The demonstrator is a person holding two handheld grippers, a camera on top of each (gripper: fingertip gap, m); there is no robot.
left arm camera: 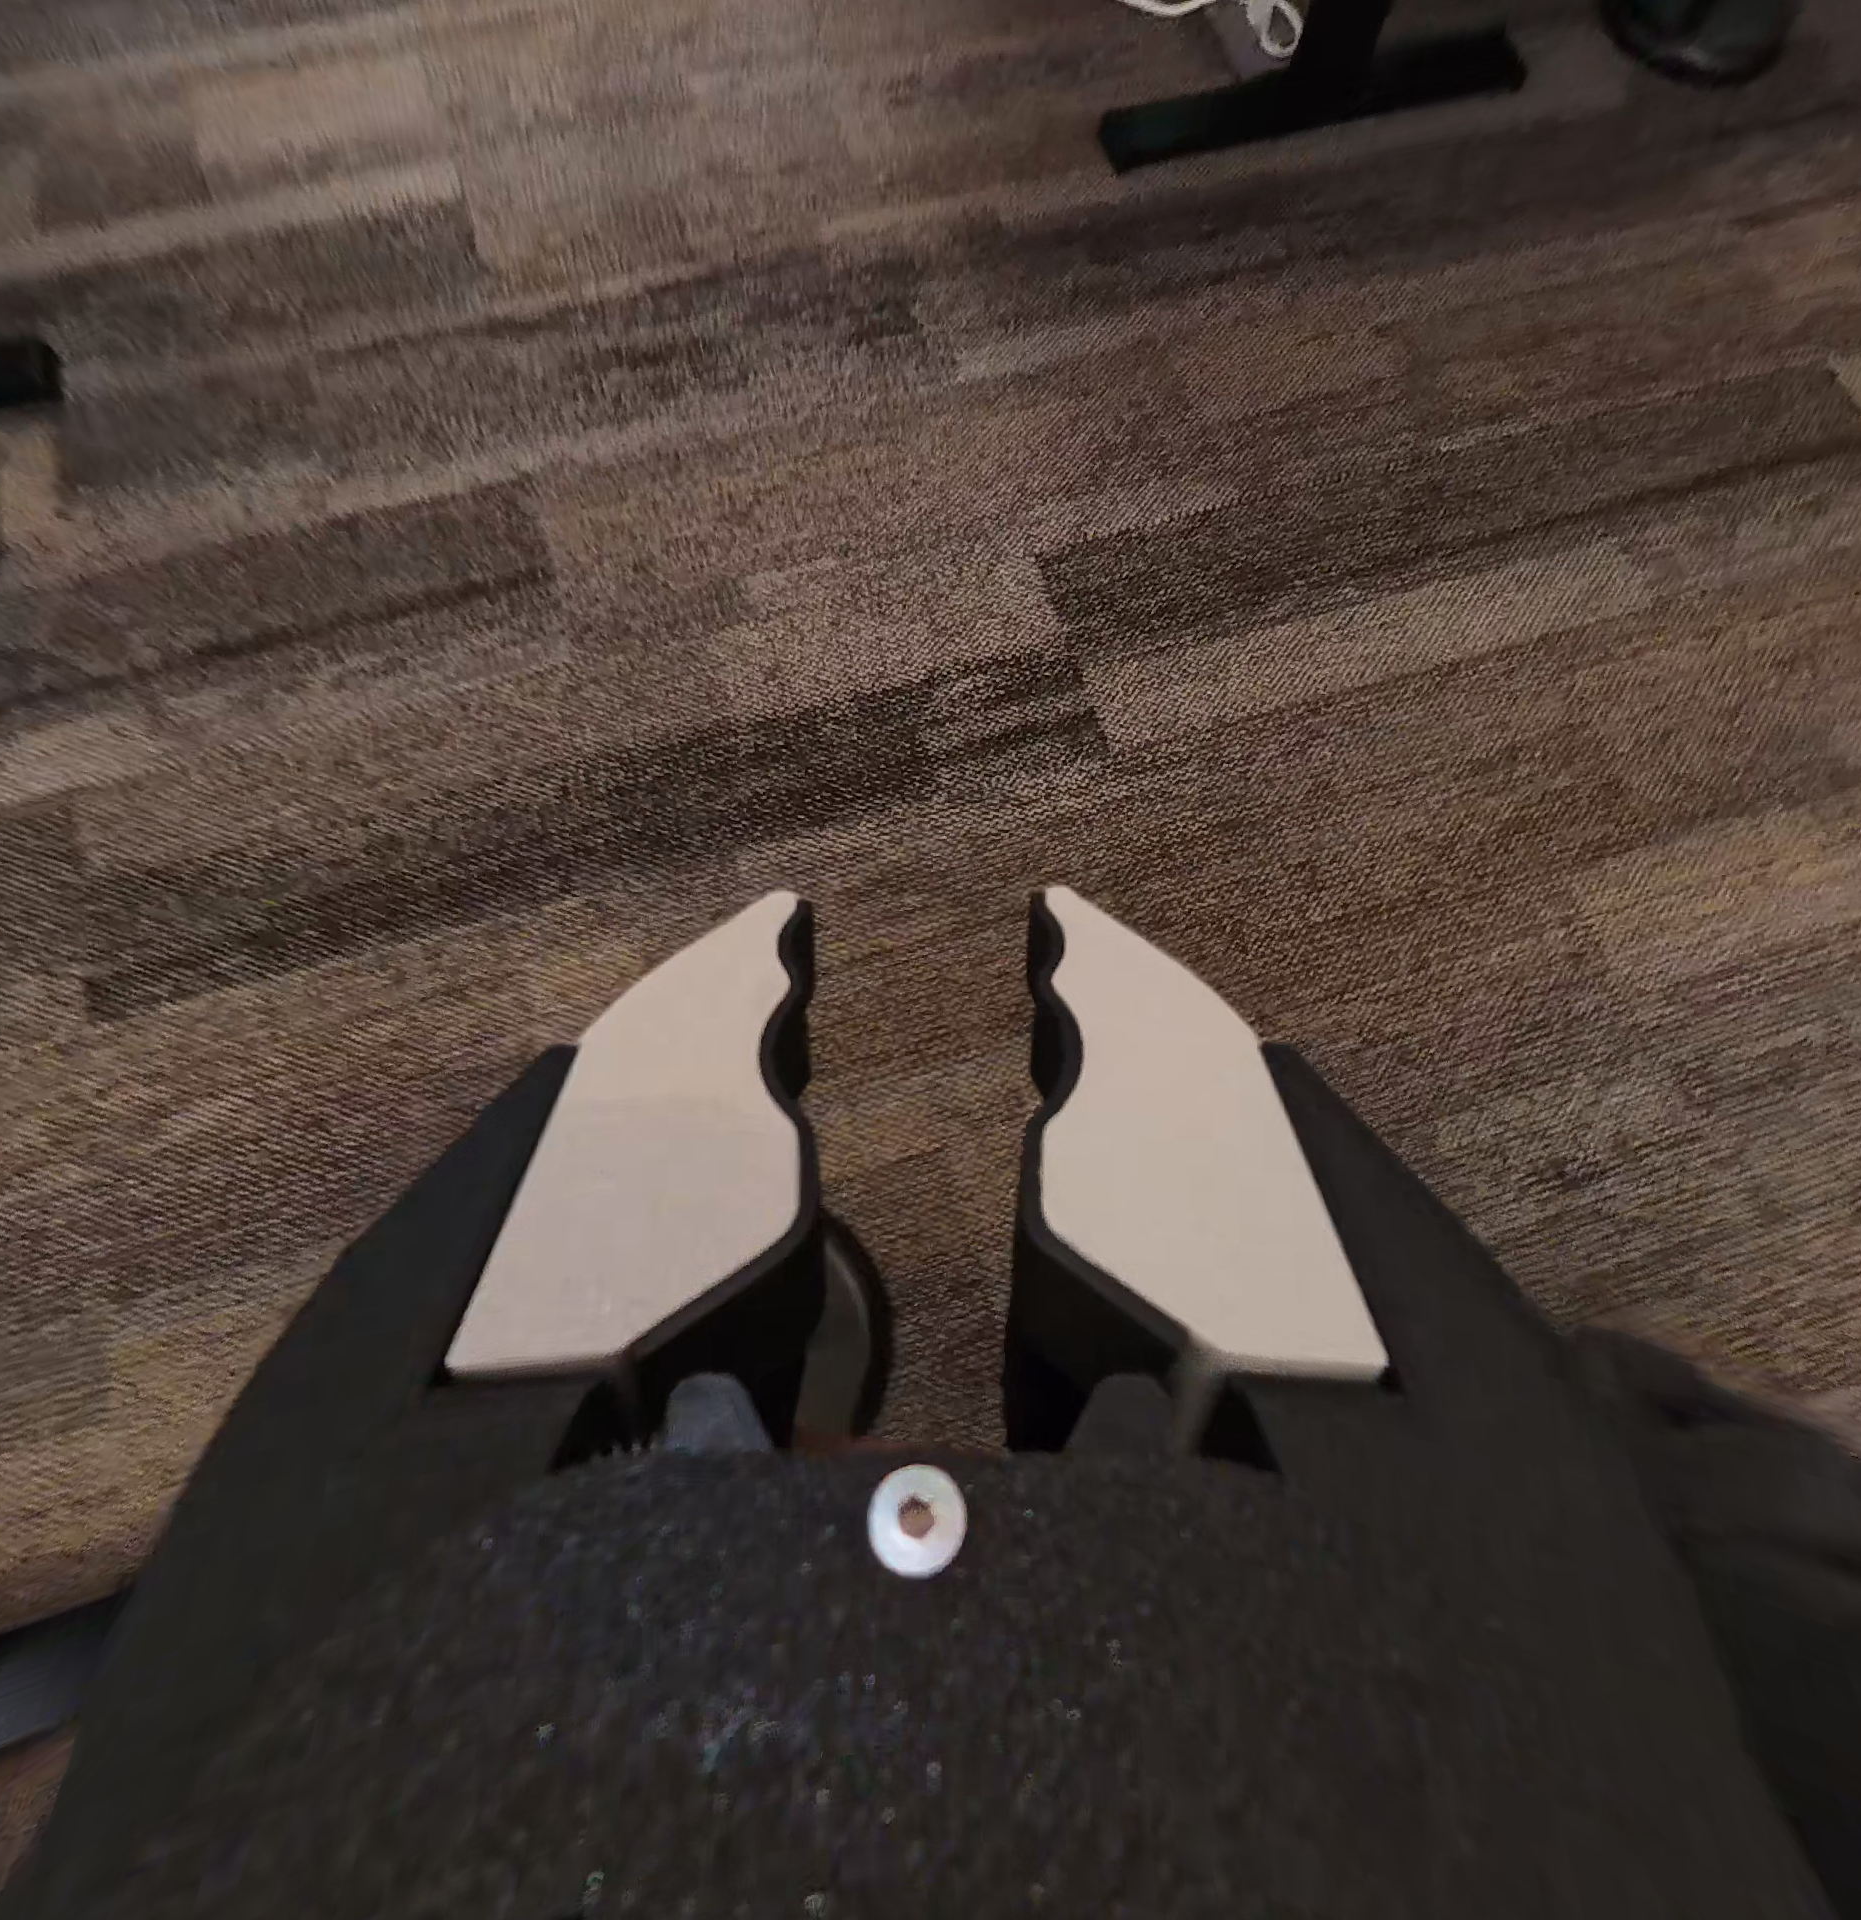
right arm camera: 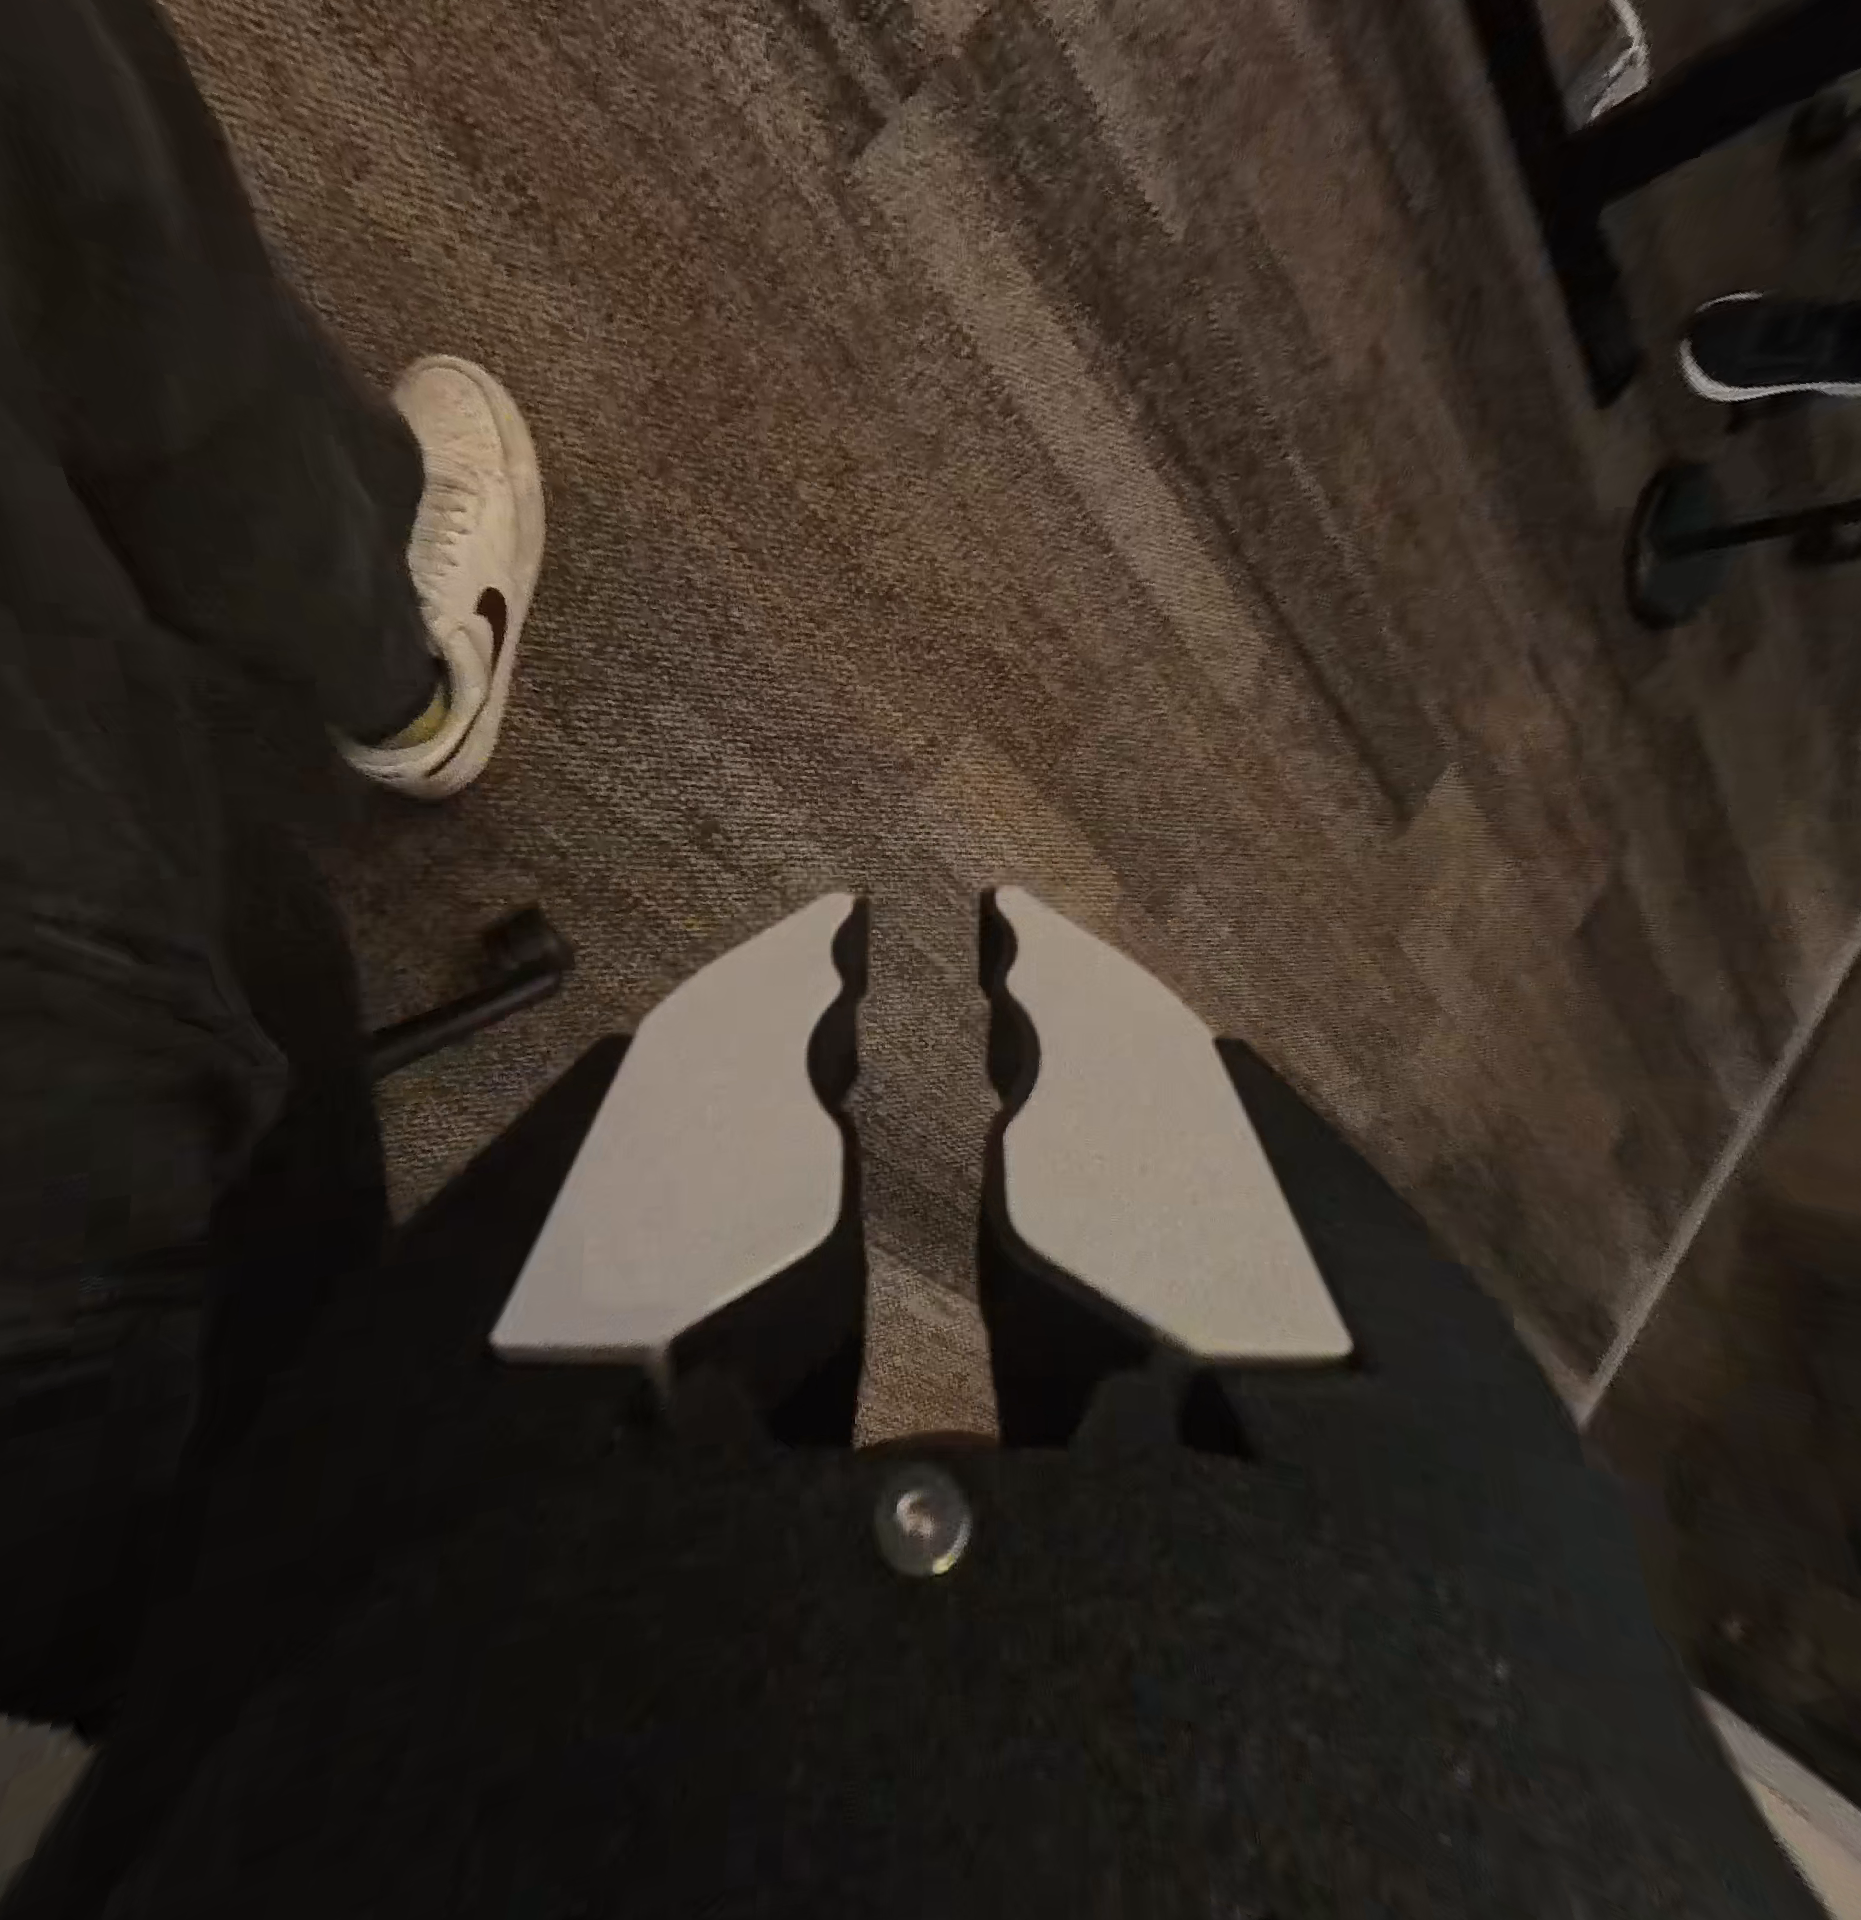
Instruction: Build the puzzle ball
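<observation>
No puzzle ball shows in either view. Left gripper (left arm camera: 920, 914) and right gripper (right arm camera: 924, 909) point down at brown carpet (left arm camera: 905, 540), jaws spread, holding nothing. A white shoe (right arm camera: 469, 571) lies left of the right jaws.

Carpet (left arm camera: 905, 520) in brown-grey patchwork tiles fills both views. Left wrist view: black furniture foot (left arm camera: 1310, 99) top right, white cable (left arm camera: 1269, 21) at the top edge just beside it. Right wrist view: white sneaker (right arm camera: 458, 582) on the carpet at left, dark trouser leg (right arm camera: 147, 520) above it; black caster (right arm camera: 1674, 540) and dark shoe (right arm camera: 1778, 348) at right, blurred.
</observation>
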